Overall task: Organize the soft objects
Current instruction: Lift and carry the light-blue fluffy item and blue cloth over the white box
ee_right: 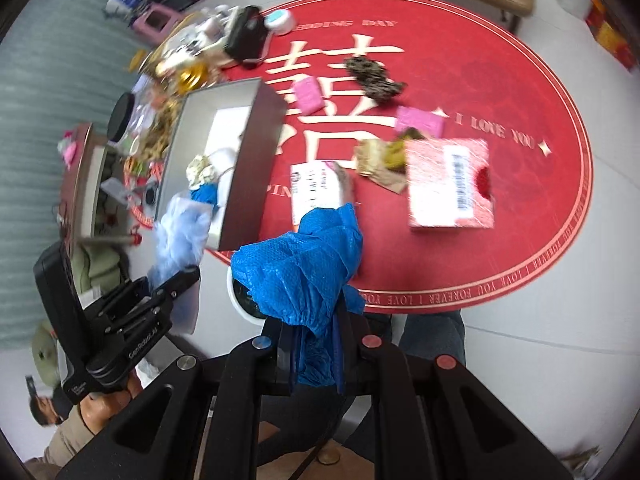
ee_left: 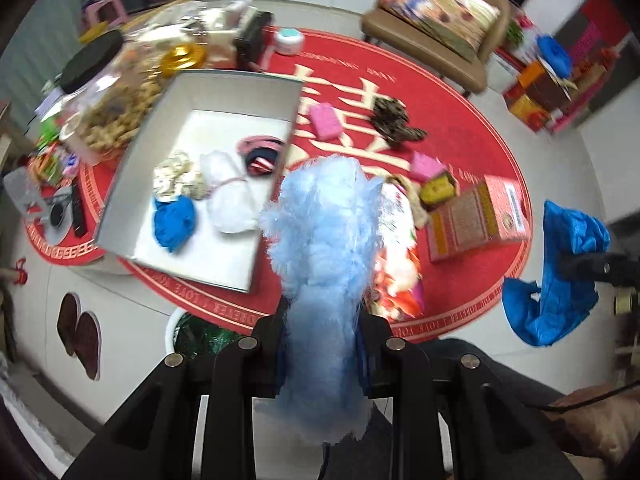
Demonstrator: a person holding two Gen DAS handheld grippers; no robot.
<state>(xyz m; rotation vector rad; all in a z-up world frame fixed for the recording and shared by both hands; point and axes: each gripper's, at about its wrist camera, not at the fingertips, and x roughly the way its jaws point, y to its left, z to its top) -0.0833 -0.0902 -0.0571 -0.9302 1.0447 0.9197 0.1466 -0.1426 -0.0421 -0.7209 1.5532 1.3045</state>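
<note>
My left gripper [ee_left: 320, 344] is shut on a fluffy light-blue soft piece [ee_left: 324, 240], held above the red mat just right of the open grey box [ee_left: 224, 80]. The box holds a blue crumpled piece [ee_left: 174, 220], a white fluffy piece [ee_left: 230, 196], a floral cloth [ee_left: 176, 176] and a striped item [ee_left: 260, 156]. My right gripper [ee_right: 316, 344] is shut on a crumpled blue plastic cover [ee_right: 300, 264], held above the mat's near edge. The cover also shows in the left wrist view [ee_left: 560, 276]. The left gripper with its fluff [ee_right: 180, 232] shows at left in the right wrist view.
On the round red mat [ee_right: 500, 80] lie two pink sponges [ee_right: 306, 94] [ee_right: 420, 120], a dark patterned cloth [ee_right: 370, 72], a pink carton [ee_right: 448, 184] and a white packet [ee_right: 314, 188]. Jars and clutter [ee_left: 112, 92] stand left of the box. A chair [ee_left: 440, 20] stands behind.
</note>
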